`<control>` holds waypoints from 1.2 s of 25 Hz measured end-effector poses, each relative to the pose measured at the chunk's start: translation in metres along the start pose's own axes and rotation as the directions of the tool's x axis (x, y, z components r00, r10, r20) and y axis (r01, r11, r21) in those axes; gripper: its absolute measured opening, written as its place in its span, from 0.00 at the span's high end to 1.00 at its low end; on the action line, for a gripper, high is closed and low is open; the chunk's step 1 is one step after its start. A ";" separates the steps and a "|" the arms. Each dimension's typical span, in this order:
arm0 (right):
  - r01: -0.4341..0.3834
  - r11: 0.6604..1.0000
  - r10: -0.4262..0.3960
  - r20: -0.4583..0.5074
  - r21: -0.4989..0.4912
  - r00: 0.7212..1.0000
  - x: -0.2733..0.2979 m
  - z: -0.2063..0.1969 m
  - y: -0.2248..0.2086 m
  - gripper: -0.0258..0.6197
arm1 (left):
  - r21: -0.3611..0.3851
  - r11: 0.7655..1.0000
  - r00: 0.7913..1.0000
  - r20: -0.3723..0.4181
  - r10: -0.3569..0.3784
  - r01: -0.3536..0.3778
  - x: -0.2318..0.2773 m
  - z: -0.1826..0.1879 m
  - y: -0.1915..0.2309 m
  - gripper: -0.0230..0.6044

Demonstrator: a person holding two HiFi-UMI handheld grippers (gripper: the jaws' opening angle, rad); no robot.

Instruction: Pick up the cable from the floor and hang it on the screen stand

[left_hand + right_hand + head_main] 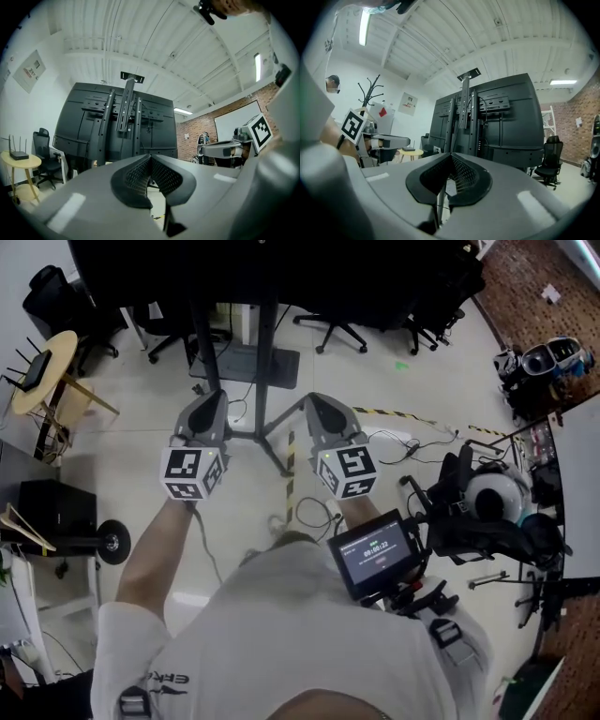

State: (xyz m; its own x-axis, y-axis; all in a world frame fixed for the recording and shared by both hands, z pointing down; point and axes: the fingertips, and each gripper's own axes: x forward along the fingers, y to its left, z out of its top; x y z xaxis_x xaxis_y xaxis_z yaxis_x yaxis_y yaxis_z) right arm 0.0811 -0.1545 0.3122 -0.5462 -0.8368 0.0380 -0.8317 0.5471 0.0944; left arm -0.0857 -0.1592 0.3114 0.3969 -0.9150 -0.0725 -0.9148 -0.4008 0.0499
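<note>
The black screen stand [265, 352] rises ahead of me, its legs spreading over the pale floor. Its large dark screen back [117, 131] fills the left gripper view, and the screen's back with its mount rails [487, 126] fills the right gripper view. A pale cable [317, 514] lies looped on the floor just below my right hand. My left gripper [208, 413] is shut with nothing between its pads. My right gripper [323, 413] points at the stand's leg with its tips together. A thin dark line shows in the gap below its pads [461, 176]; I cannot tell what it is.
Black cables [405, 442] and yellow-black floor tape [389, 412] run to the right. Office chairs [330, 329] stand behind the stand. A round wooden table with a router [42, 367] is at the left, and a cart with a helmet [492, 493] at the right.
</note>
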 end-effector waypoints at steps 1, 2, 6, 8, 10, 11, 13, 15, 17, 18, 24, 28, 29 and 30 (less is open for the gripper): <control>0.005 1.000 -0.005 -0.009 -0.002 1.000 -0.005 -0.003 0.002 0.94 | 0.001 1.000 1.000 -0.002 -0.003 0.003 -0.004 -0.002 0.000 0.96; 0.007 1.000 -0.007 -0.017 -0.002 1.000 -0.010 -0.006 0.004 0.94 | 0.005 1.000 1.000 -0.004 -0.003 0.003 -0.009 -0.003 0.000 0.96; 0.006 1.000 -0.007 -0.047 -0.006 0.999 -0.027 -0.021 0.013 0.94 | 0.020 1.000 1.000 -0.007 0.015 -0.015 -0.030 -0.013 -0.001 0.96; 0.003 1.000 -0.003 -0.054 0.001 0.999 -0.034 -0.028 0.017 0.94 | 0.038 0.999 1.000 -0.003 0.021 -0.021 -0.041 -0.019 -0.005 0.96; -0.006 1.000 0.006 -0.051 0.011 0.999 -0.040 -0.034 0.021 0.94 | 0.053 0.998 0.999 -0.004 0.032 -0.032 -0.050 -0.027 -0.008 0.96; -0.014 1.000 0.015 -0.046 0.016 0.999 -0.044 -0.036 0.023 0.94 | 0.055 0.998 0.999 -0.006 0.039 -0.038 -0.054 -0.029 -0.010 0.96; -0.041 0.999 0.042 -0.029 0.029 0.999 -0.051 -0.040 0.029 0.94 | 0.057 0.997 0.999 0.000 0.049 -0.049 -0.059 -0.031 -0.016 0.96; -0.076 0.997 0.077 -0.008 0.033 0.997 -0.058 -0.042 0.035 0.94 | 0.066 0.996 0.998 0.013 0.055 -0.056 -0.062 -0.034 -0.023 0.96; -0.098 0.994 0.098 0.005 0.039 0.995 -0.068 -0.045 0.038 0.94 | 0.075 0.996 0.998 0.015 0.056 -0.057 -0.065 -0.040 -0.034 0.96; -0.104 0.994 0.103 0.009 0.043 0.995 -0.074 -0.048 0.037 0.94 | 0.072 0.996 0.998 0.010 0.057 -0.058 -0.068 -0.045 -0.041 0.96; -0.109 0.991 0.108 0.017 0.081 0.994 -0.108 -0.051 0.023 0.94 | 0.066 0.997 0.999 -0.010 0.040 -0.039 -0.080 -0.056 -0.090 0.96; -0.105 0.988 0.104 0.016 0.111 0.994 -0.130 -0.056 0.015 0.94 | 0.065 0.998 0.999 -0.043 0.024 -0.021 -0.083 -0.057 -0.117 0.96; -0.101 0.988 0.100 0.018 0.116 0.995 -0.134 -0.056 0.013 0.94 | 0.067 0.997 0.999 -0.048 0.025 -0.022 -0.082 -0.058 -0.120 0.96; -0.095 0.988 0.094 0.018 0.121 0.995 -0.137 -0.057 0.012 0.94 | 0.069 0.997 0.998 -0.052 0.030 -0.026 -0.082 -0.060 -0.121 0.96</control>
State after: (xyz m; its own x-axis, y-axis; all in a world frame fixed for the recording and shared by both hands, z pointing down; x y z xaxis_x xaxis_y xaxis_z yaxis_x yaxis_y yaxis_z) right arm 0.1518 -0.0350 0.3648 -0.6235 -0.7813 0.0283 -0.7818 0.6228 -0.0312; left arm -0.0027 -0.0386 0.3707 0.3727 -0.9278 -0.0192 -0.9279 -0.3724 -0.0172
